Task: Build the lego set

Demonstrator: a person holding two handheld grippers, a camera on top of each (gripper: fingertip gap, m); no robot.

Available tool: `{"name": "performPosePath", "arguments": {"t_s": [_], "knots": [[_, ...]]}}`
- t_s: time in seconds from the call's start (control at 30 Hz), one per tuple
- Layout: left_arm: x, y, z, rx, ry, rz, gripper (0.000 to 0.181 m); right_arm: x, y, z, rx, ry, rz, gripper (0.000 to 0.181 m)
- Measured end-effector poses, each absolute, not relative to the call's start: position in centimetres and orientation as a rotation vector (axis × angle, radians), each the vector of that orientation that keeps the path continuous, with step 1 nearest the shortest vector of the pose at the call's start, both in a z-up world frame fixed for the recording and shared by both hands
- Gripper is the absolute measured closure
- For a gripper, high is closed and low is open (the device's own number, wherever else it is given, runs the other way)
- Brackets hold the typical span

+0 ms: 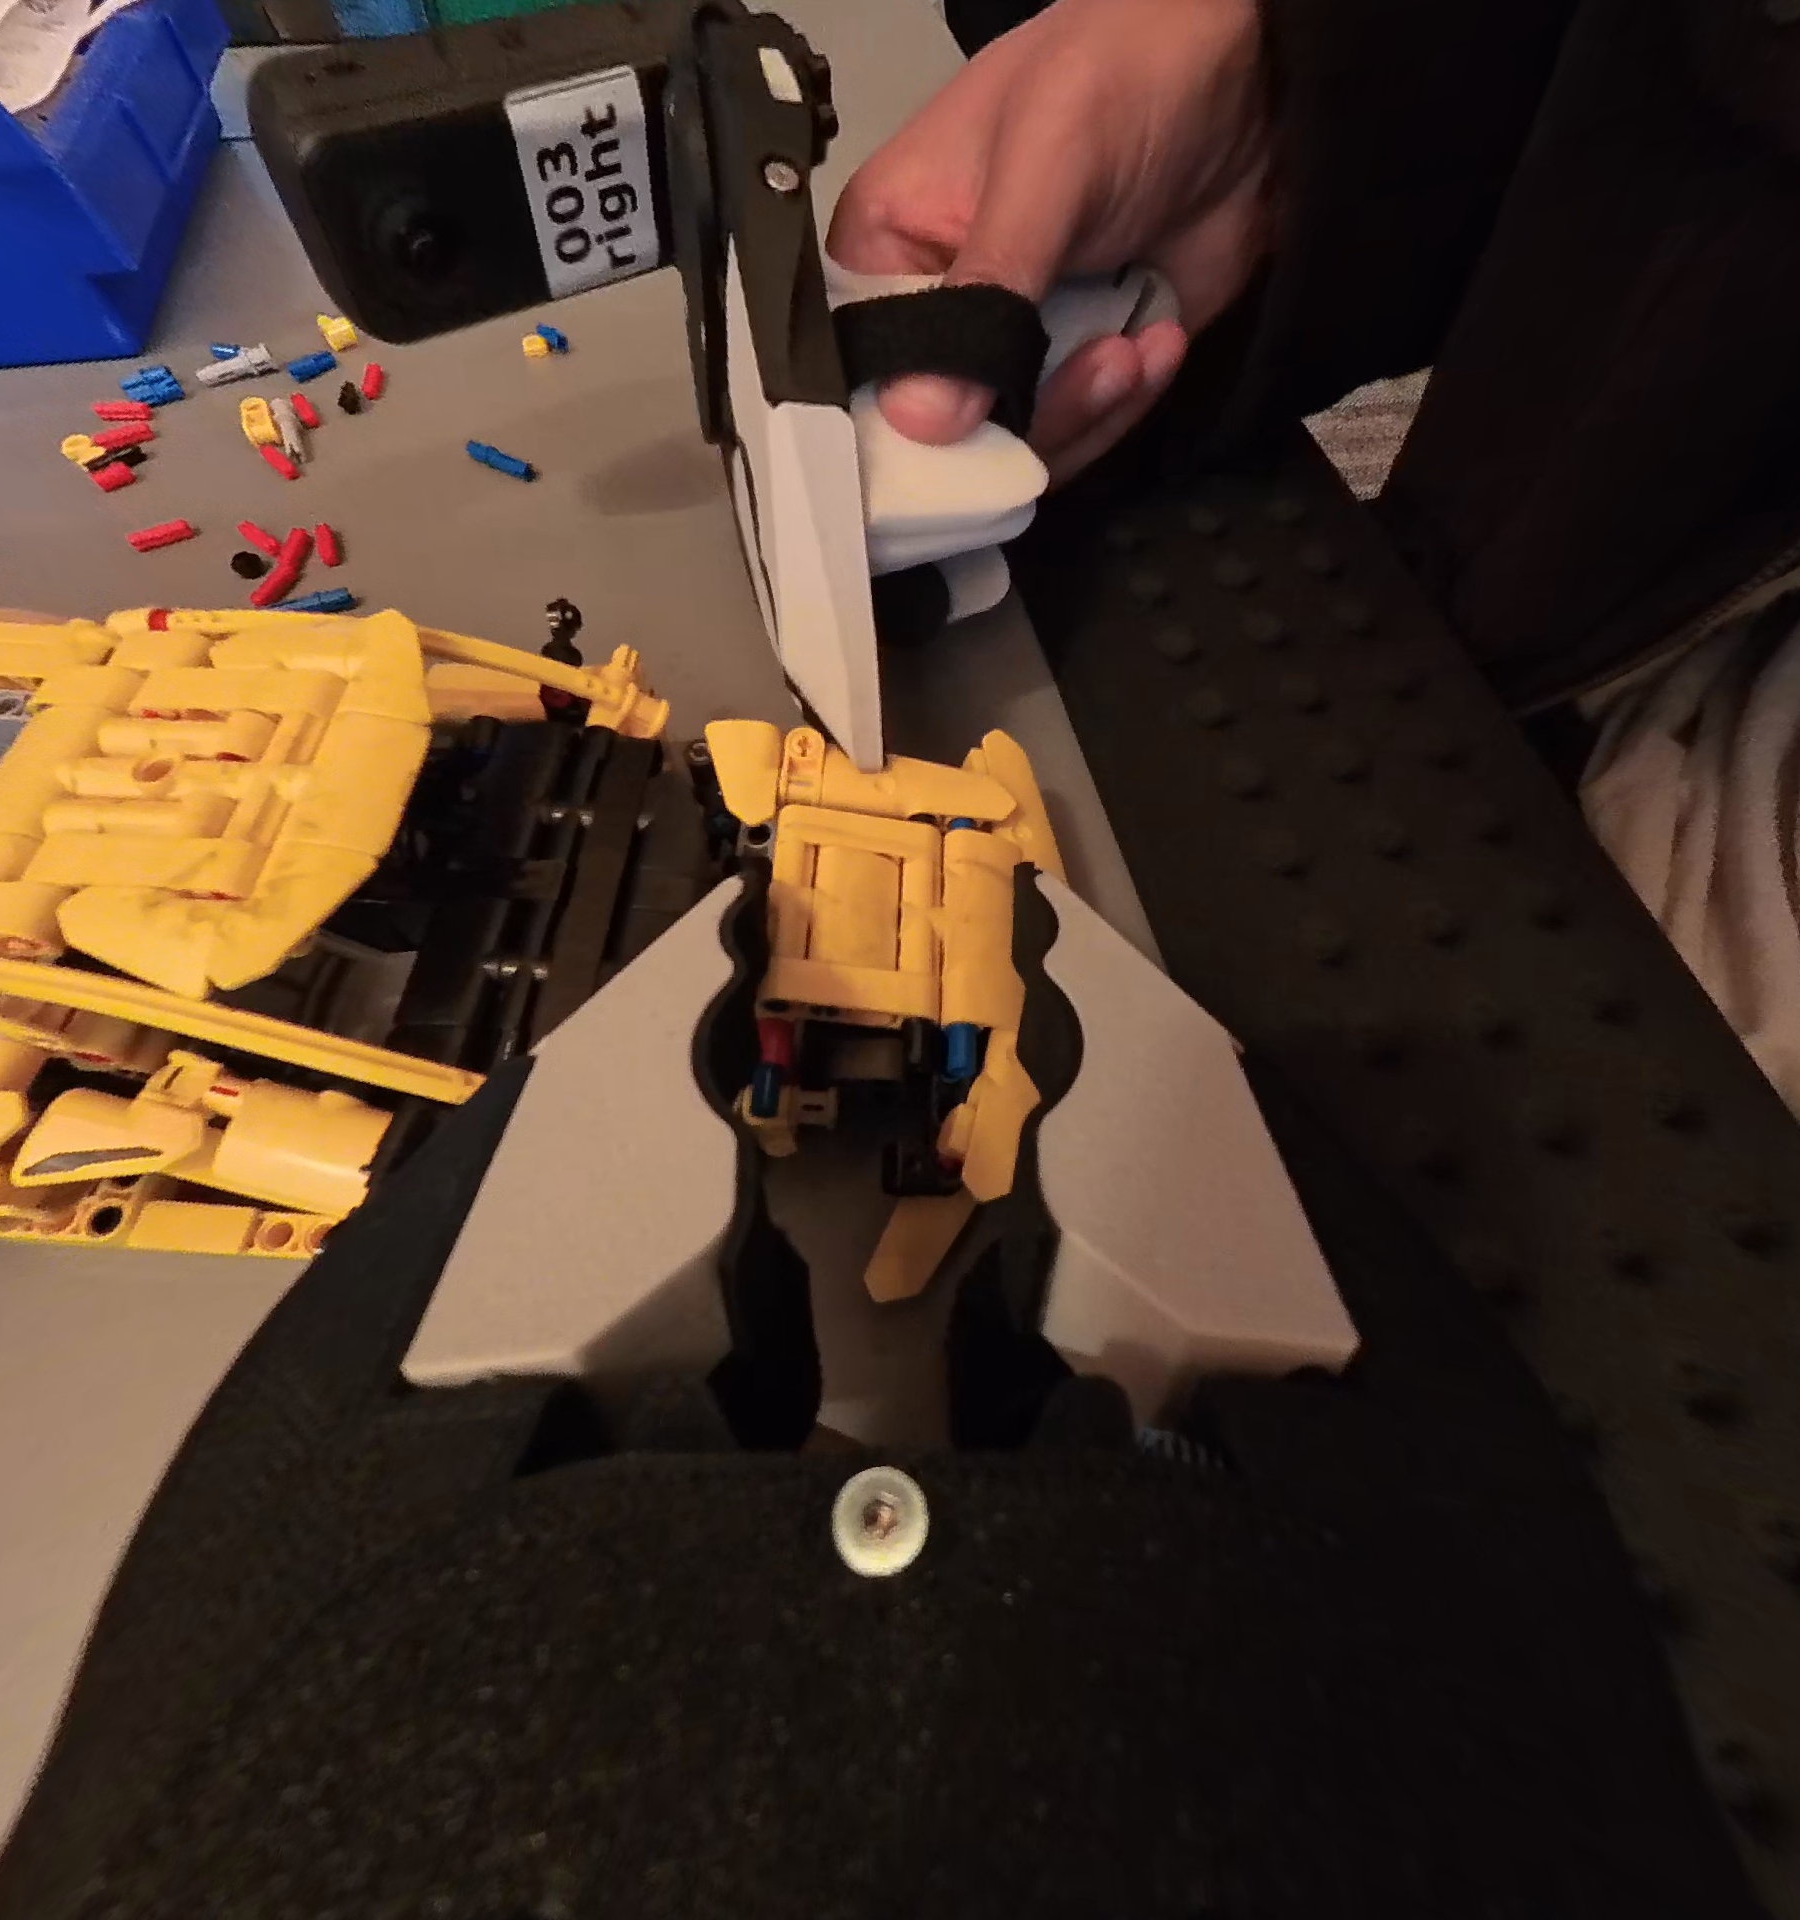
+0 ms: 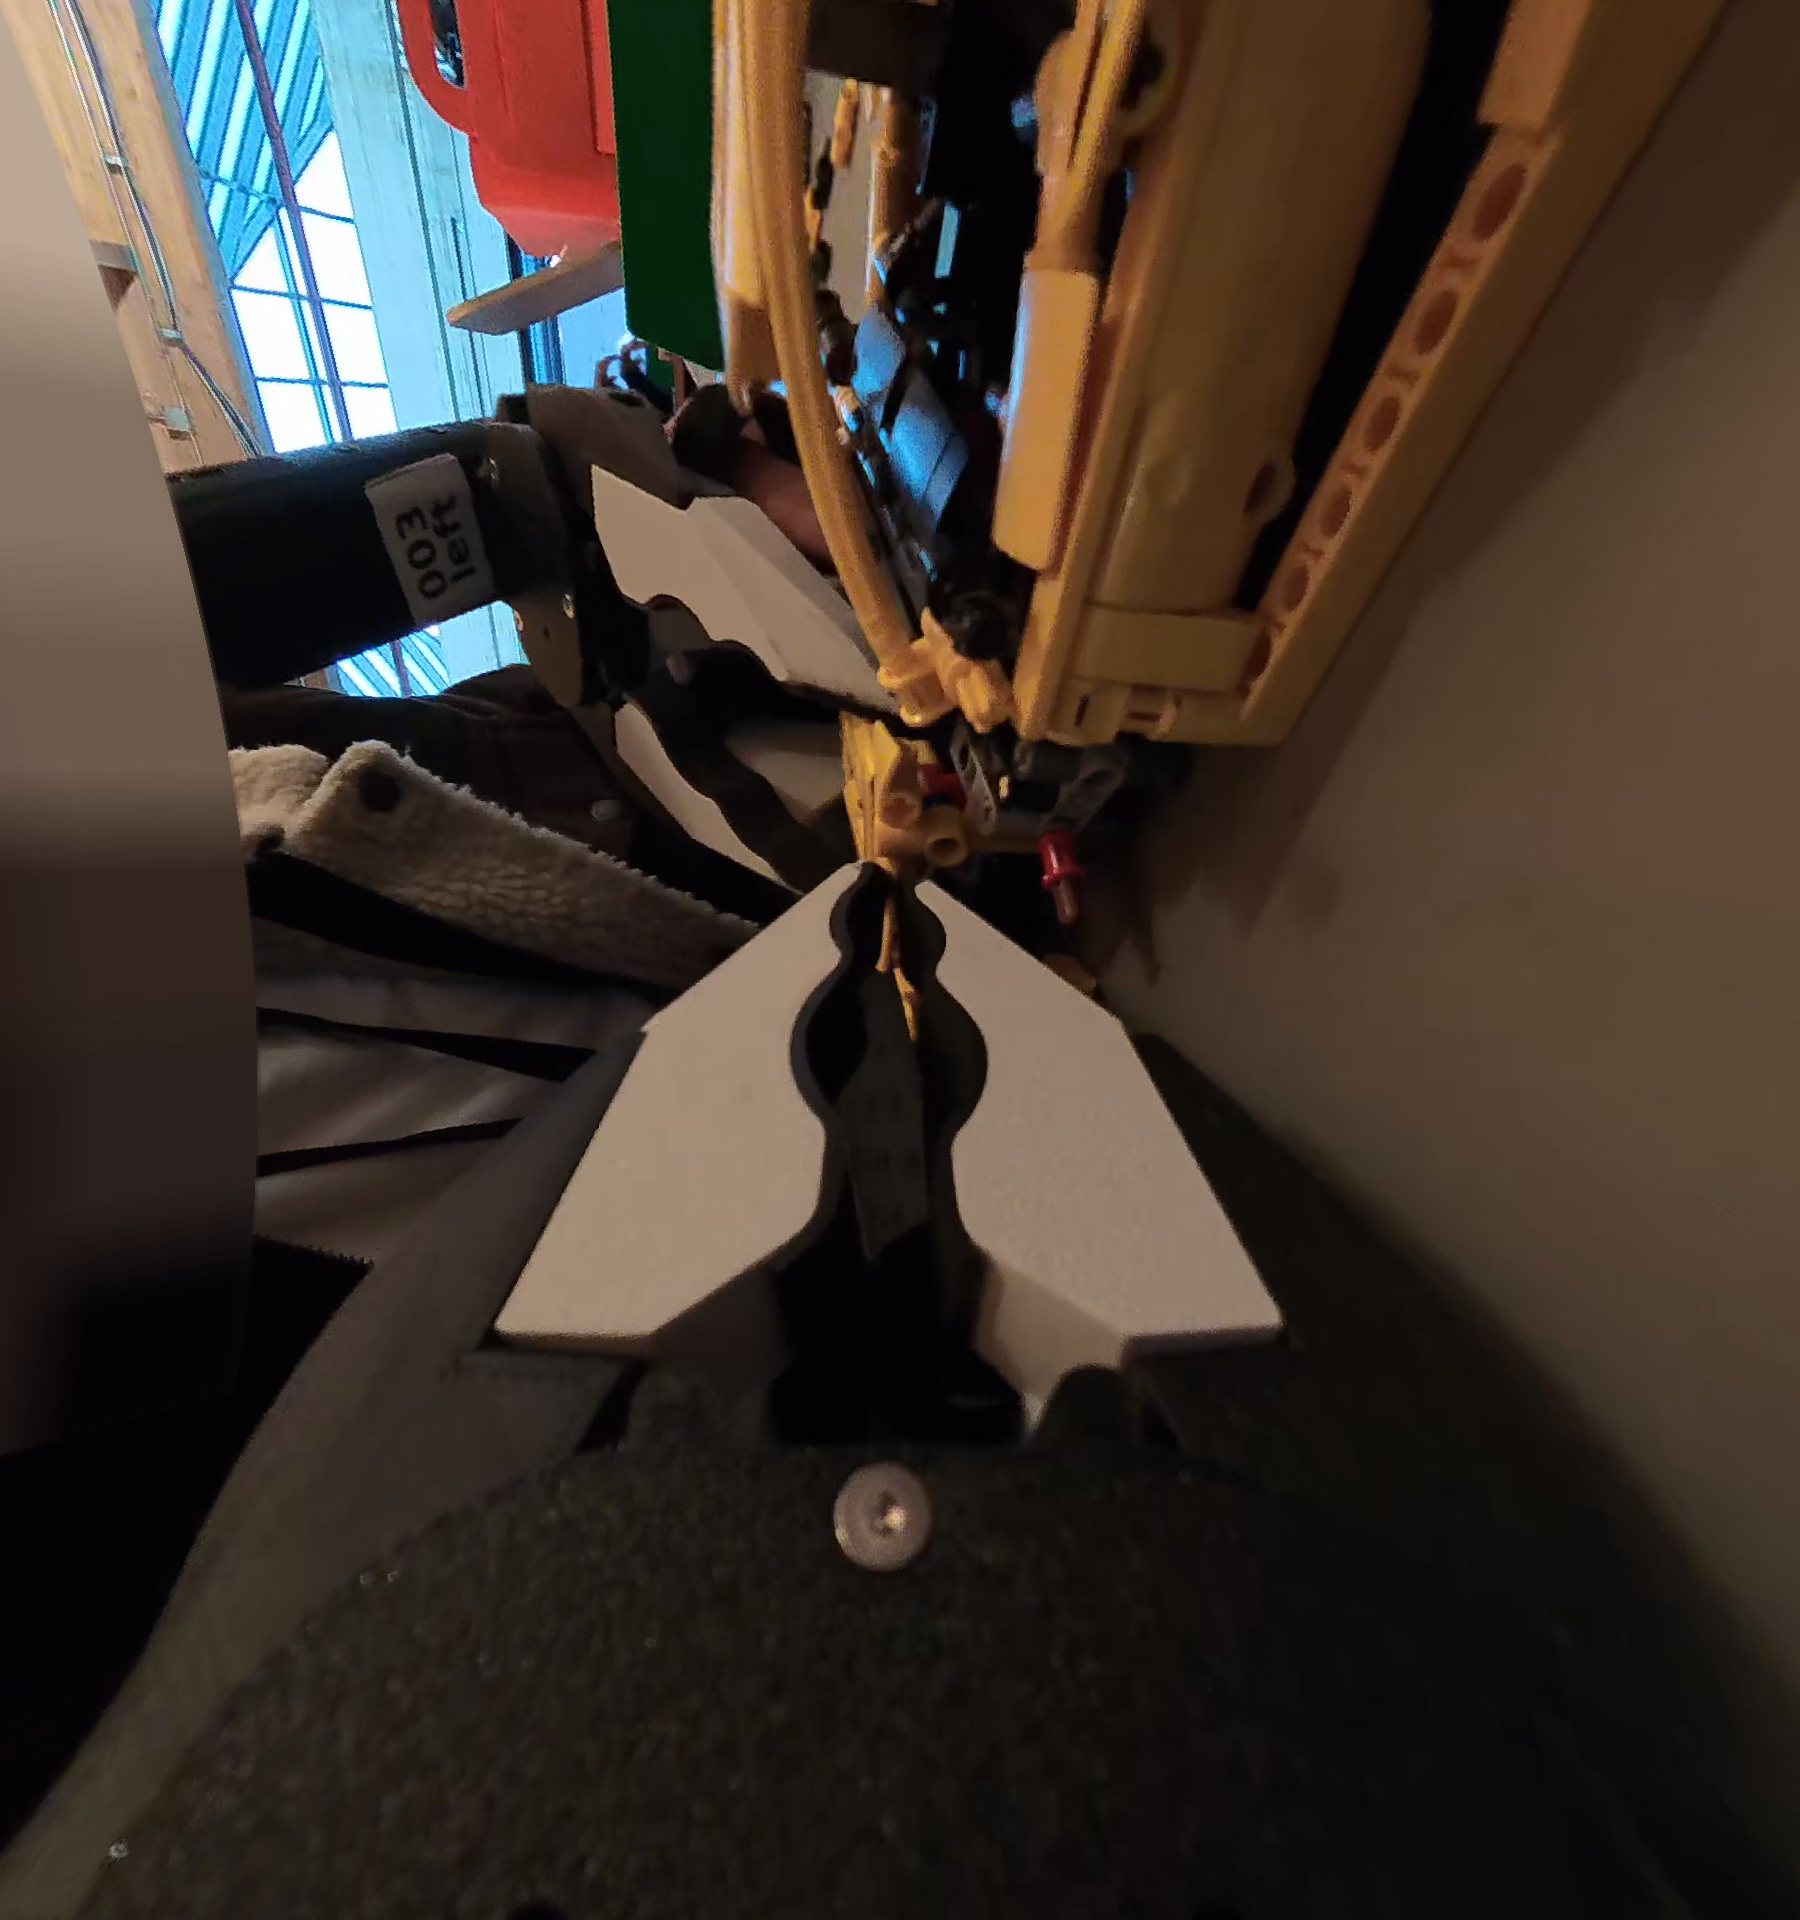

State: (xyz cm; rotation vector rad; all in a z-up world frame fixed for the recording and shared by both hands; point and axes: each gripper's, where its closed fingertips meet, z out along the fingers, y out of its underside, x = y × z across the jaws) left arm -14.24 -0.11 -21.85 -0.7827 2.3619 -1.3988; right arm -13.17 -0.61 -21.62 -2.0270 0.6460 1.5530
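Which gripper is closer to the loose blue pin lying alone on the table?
Right. The right gripper comes down just beside the blue pin, its tip on the small yellow subassembly. The left gripper clamps that subassembly, nearer the table edge.

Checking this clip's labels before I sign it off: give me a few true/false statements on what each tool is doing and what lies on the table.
1. The left tool is closed around a small yellow sub-assembly. True.
2. The right tool comes at that sub-assembly from above, tips at its far end. True.
3. The large yellow car body is held in the air. False: it rests on the grey table, left of the sub-assembly.
4. The loose small pins are all yellow. False: mostly red and blue, with a few yellow, grey and black.
5. A blue bin stands at the table's far left. True.
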Motion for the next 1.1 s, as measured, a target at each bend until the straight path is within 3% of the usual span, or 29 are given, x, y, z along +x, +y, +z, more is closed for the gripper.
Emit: {"name": "performPosePath", "arguments": {"t_s": [0.97, 1.0, 1.1], "knots": [[-14.0, -0.2, -21.7, -0.801, 2.349, -1.406, 0.133, -13.7, -1.9, -21.8, -2.083, 0.589, 1.548, 0.181], [-13.6, 0.2, -21.3, -0.863, 2.311, -1.442, 0.151, -14.0, -2.2, -22.0, -2.104, 0.579, 1.549, 0.181], [-13.9, 0.1, -21.4, -0.888, 2.346, -1.481, 0.151, -14.4, -1.9, -21.7, -2.115, 0.527, 1.520, 0.181]]}}
